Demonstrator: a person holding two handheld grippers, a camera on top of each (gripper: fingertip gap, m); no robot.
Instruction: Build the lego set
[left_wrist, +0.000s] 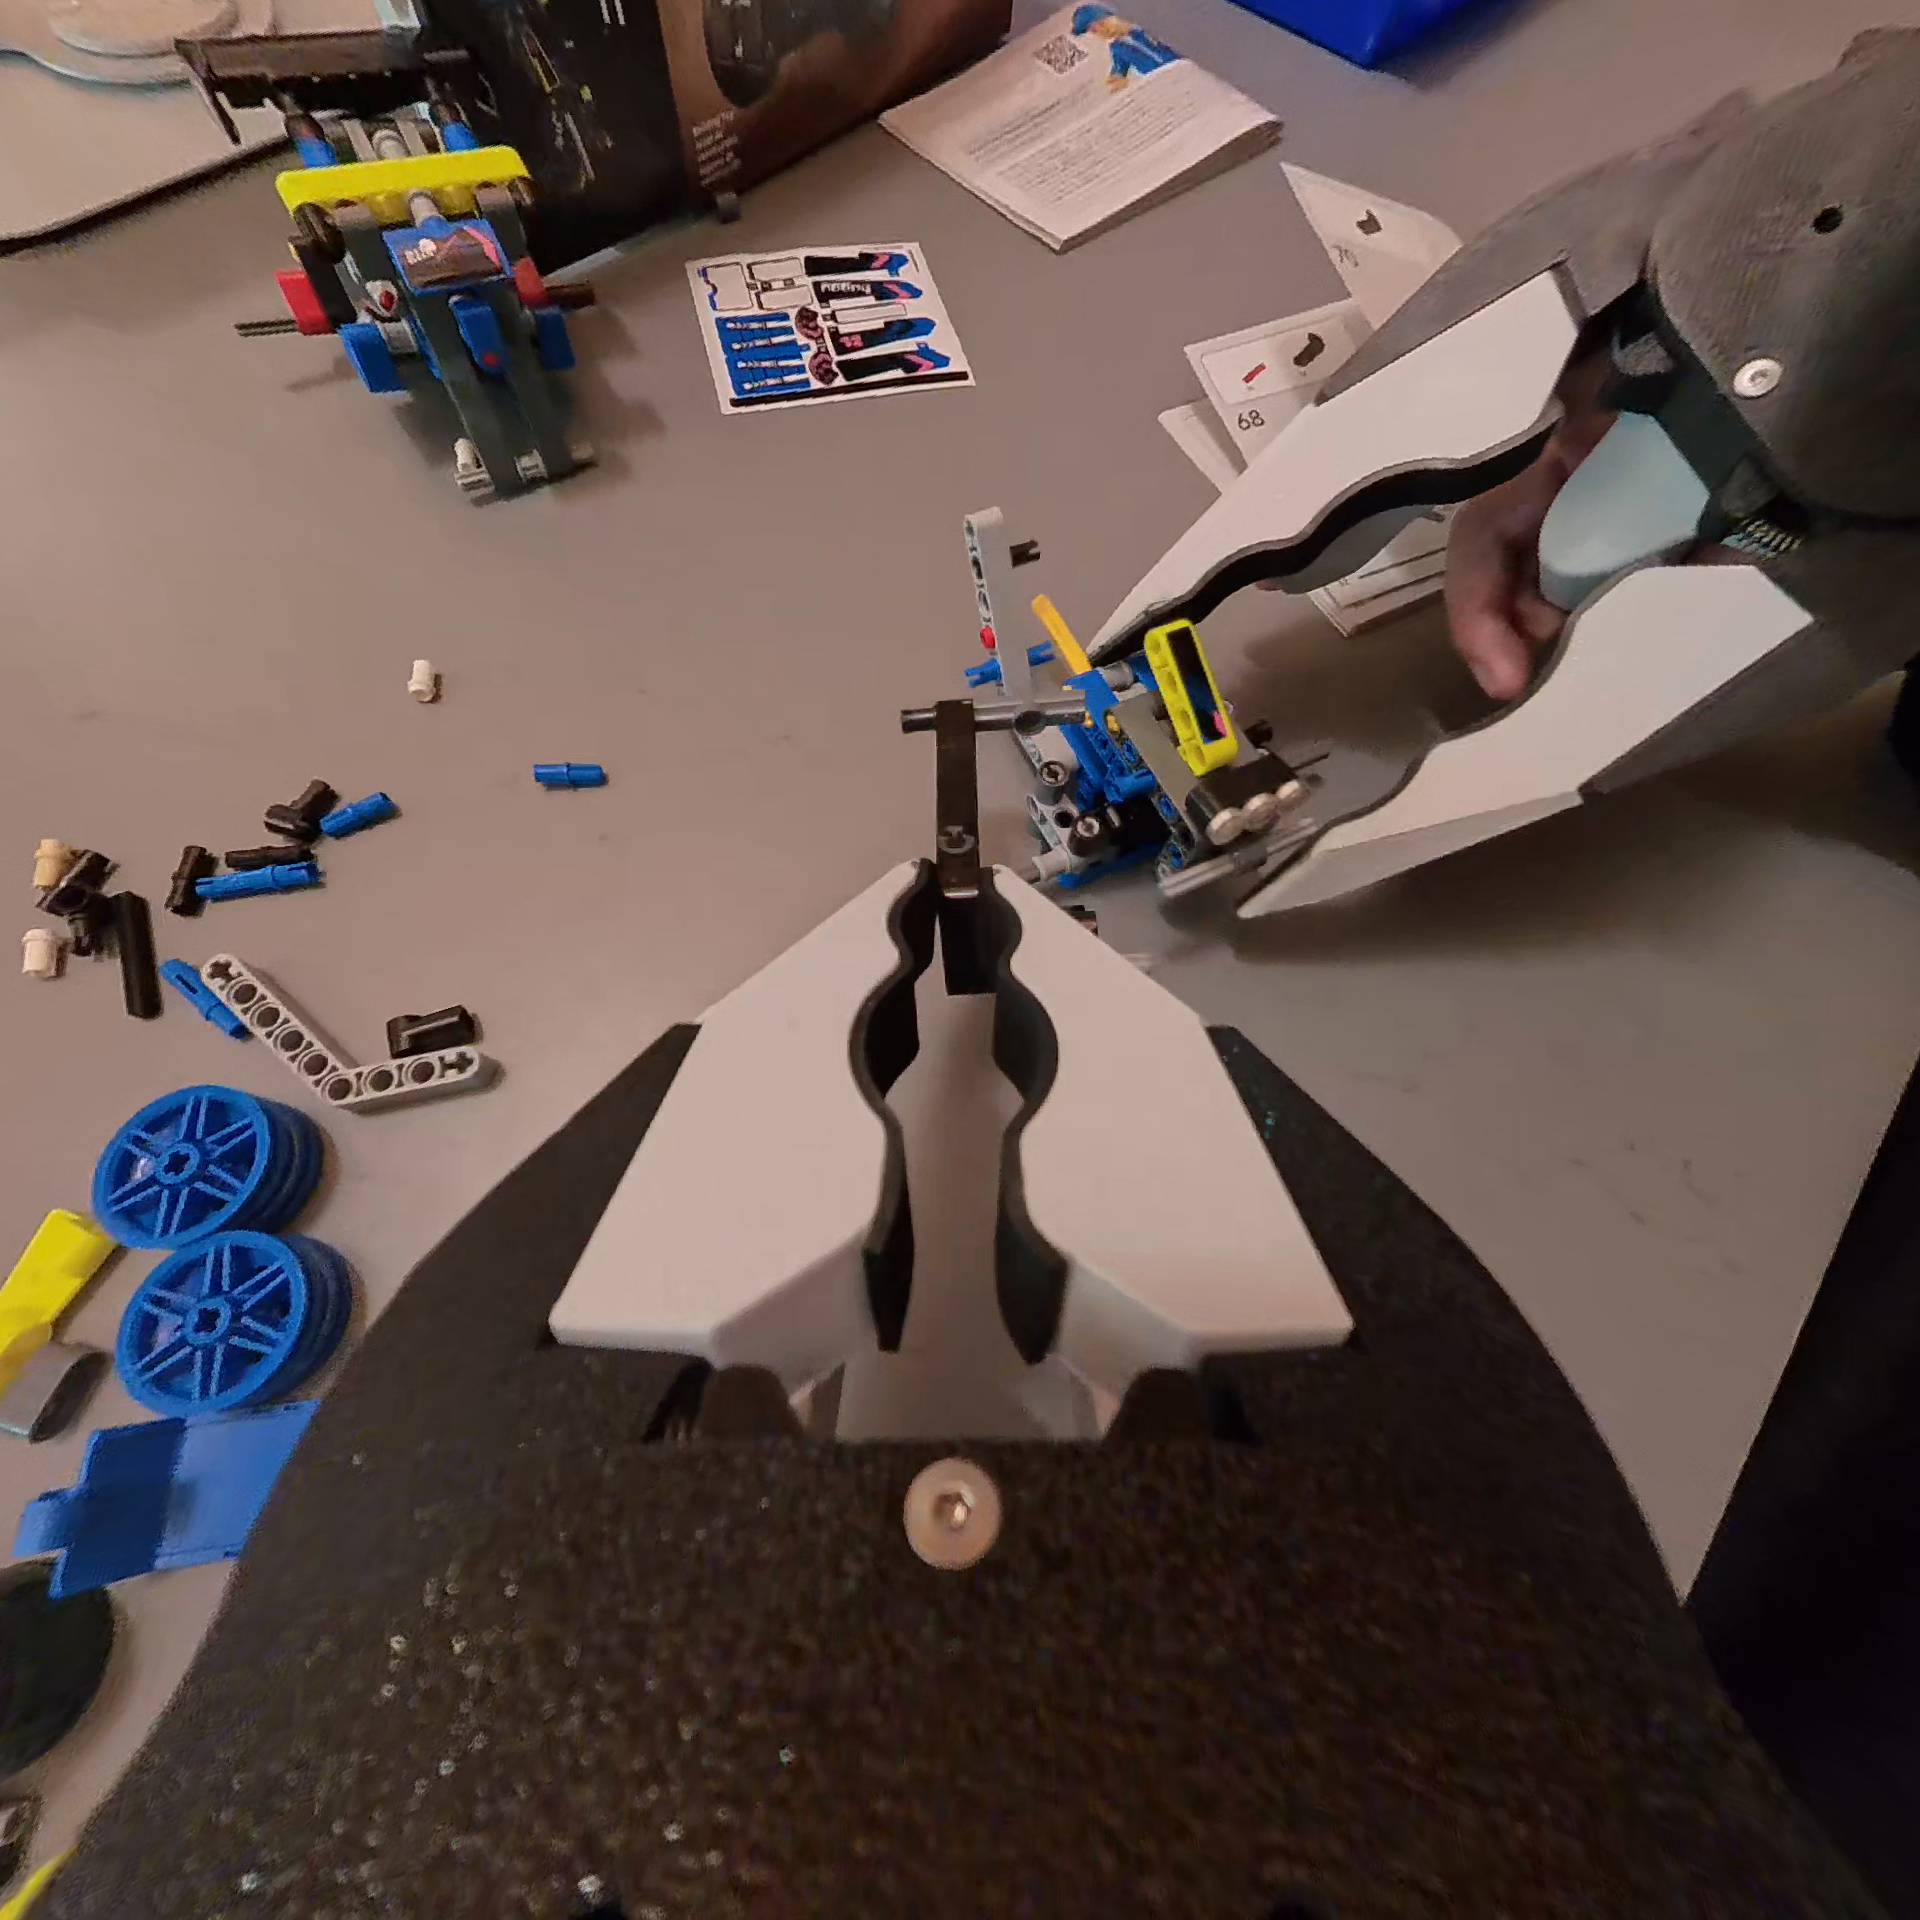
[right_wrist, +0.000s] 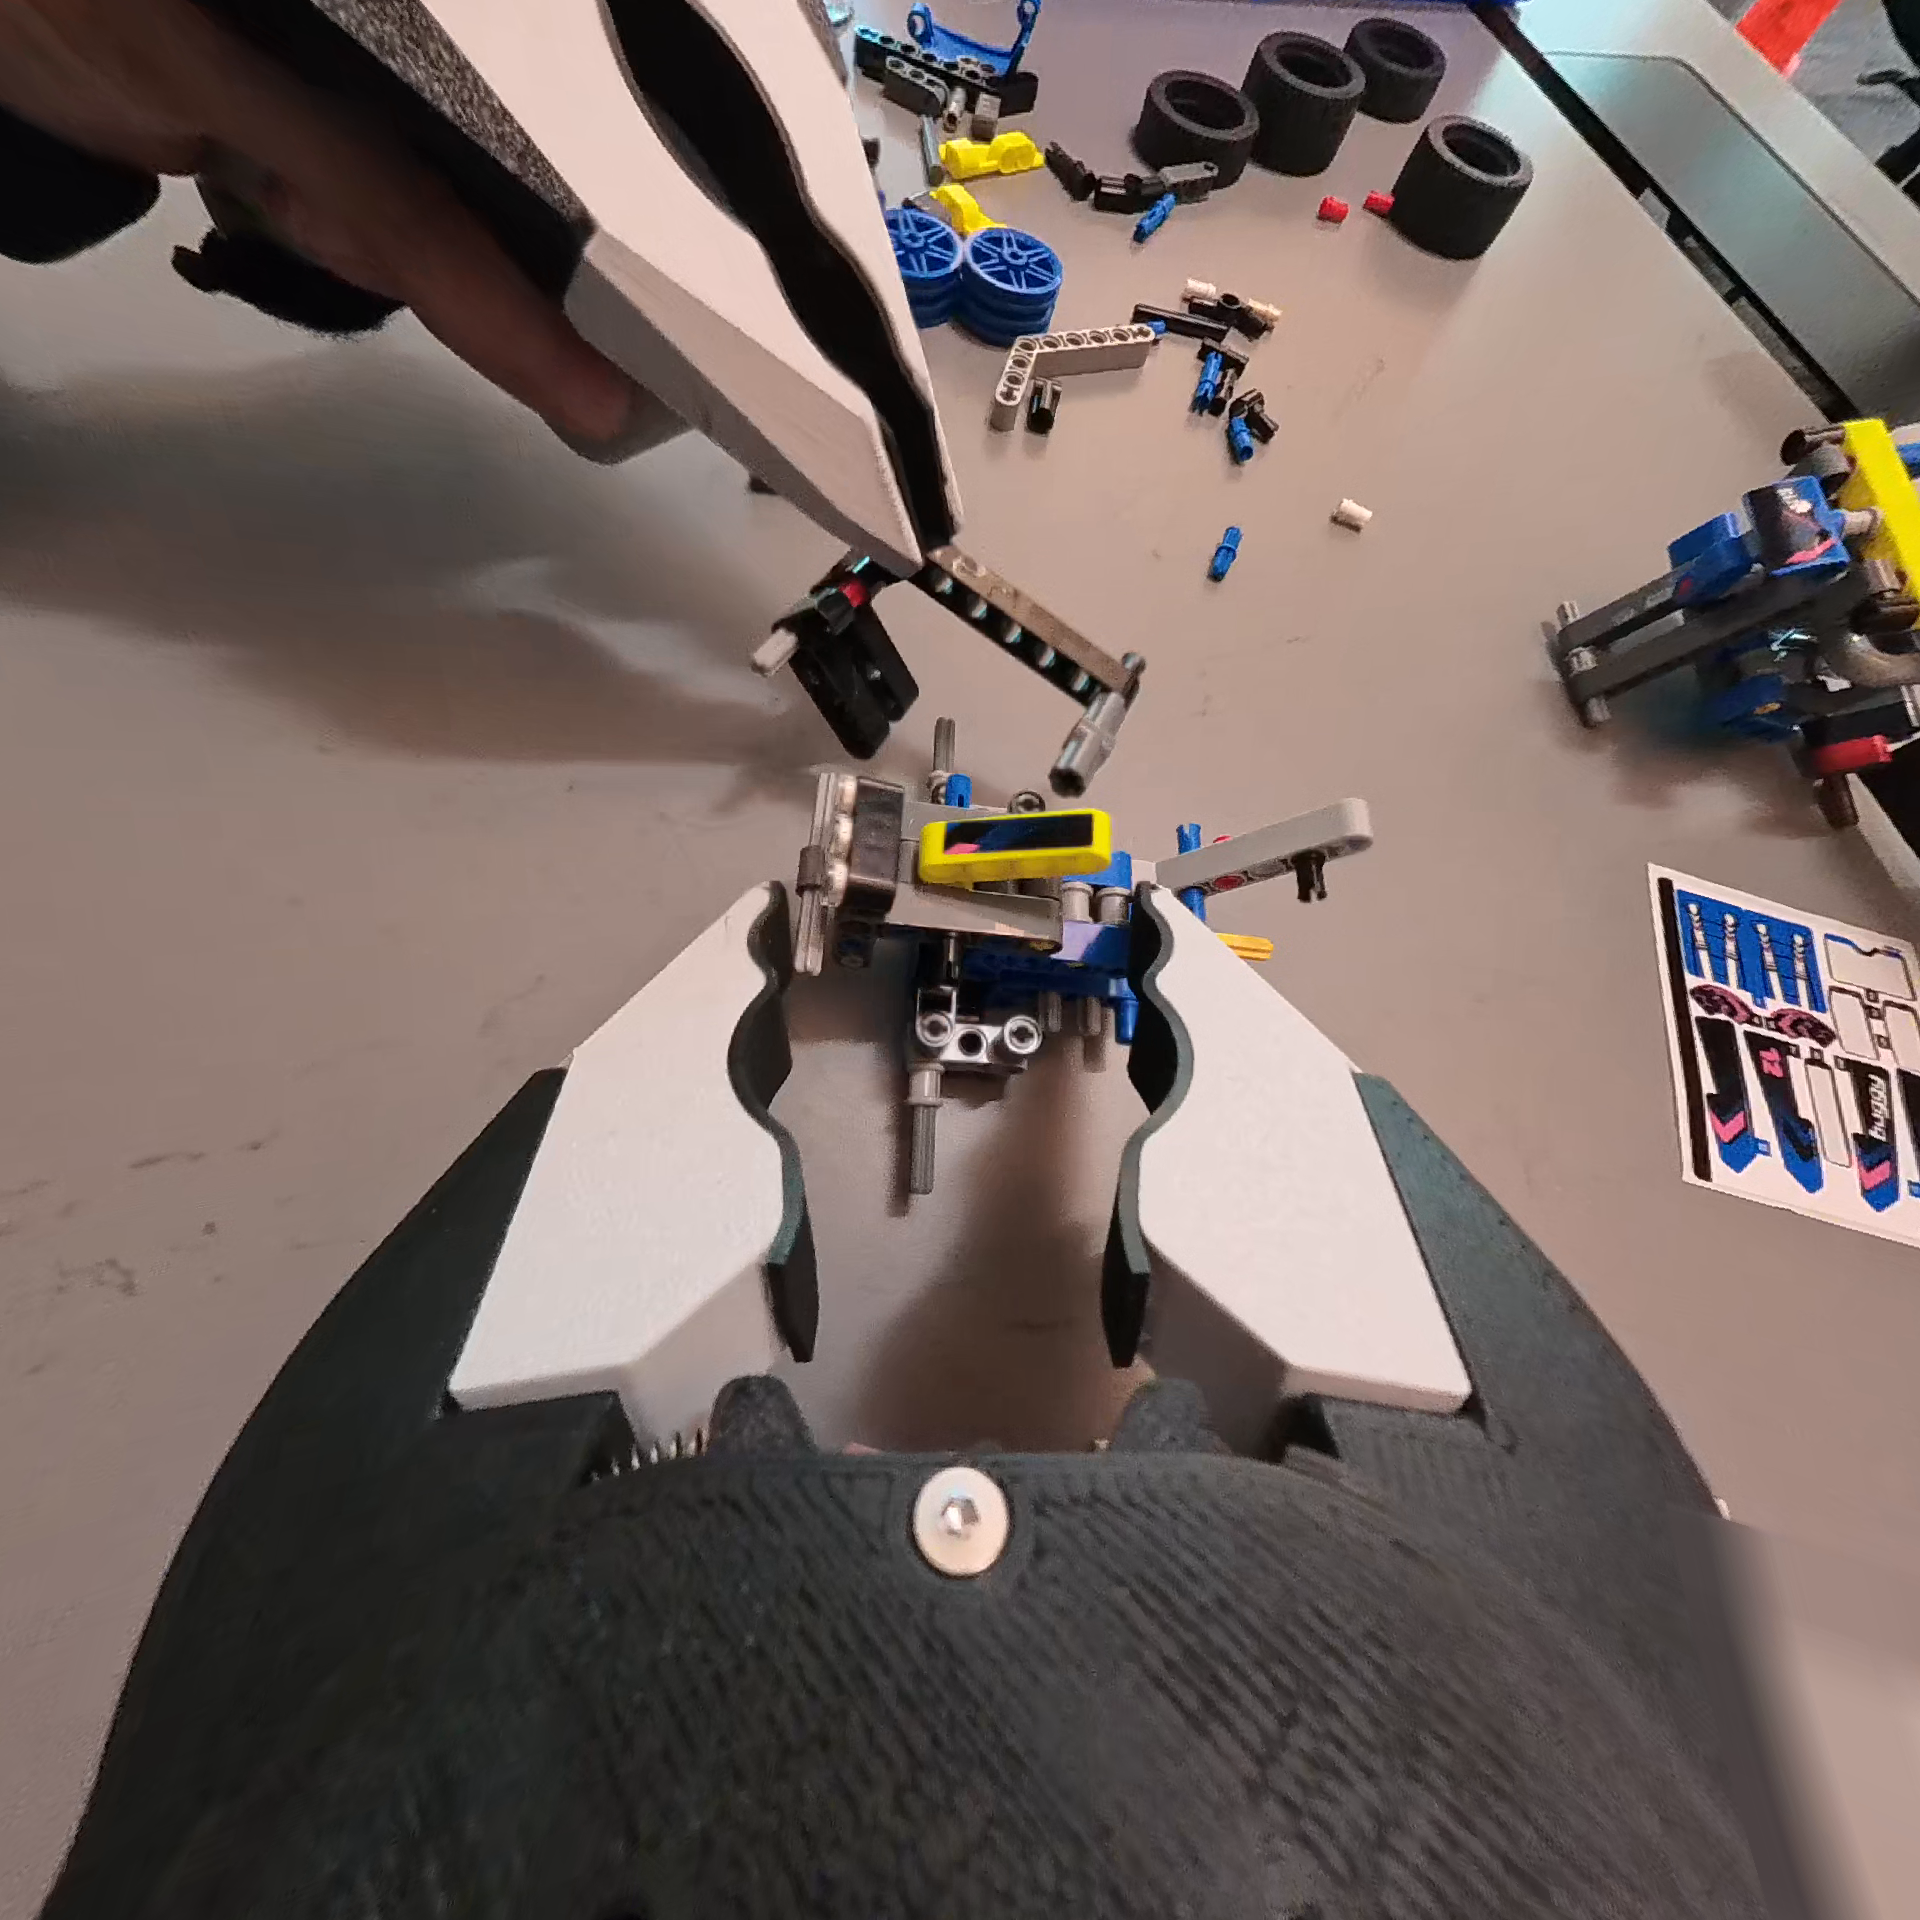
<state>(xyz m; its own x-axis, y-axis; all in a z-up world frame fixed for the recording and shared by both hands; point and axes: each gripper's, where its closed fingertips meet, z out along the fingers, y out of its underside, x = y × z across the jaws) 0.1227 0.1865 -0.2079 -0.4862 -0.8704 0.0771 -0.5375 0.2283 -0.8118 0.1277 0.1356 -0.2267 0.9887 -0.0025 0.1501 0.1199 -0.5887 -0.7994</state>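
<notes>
Grey desk (left_wrist: 727, 582) carries scattered building-toy parts. Dark cardboard box (left_wrist: 727, 94) stands at the far edge; contents cannot be told. Beside it lies a printed booklet (left_wrist: 1081, 125) and a sticker sheet (left_wrist: 831, 327) in blue, black and pink; more printed instruction pages (left_wrist: 1278, 374) lie under the right gripper. Writing shows on all of these, not noted.

Larger blue-and-grey model (left_wrist: 436, 301) with a yellow bar stands well apart, far left. Four black tyres (right_wrist: 1330, 104) and two blue wheels (left_wrist: 197, 1236) lie loose.

Right gripper (right_wrist: 956, 935) is wide open, fingers either side of the small blue, grey and yellow assembly (right_wrist: 997, 894) resting on the desk; whether the pads press on it, cannot tell.

Left gripper (left_wrist: 961, 883) is closed on one end of a long black beam (left_wrist: 956, 800); the beam's far end bears a grey cross-axle (left_wrist: 997, 719) near the assembly.

Loose blue and black pins (left_wrist: 249, 852) and a grey angled beam (left_wrist: 343, 1049) lie to the left.
</notes>
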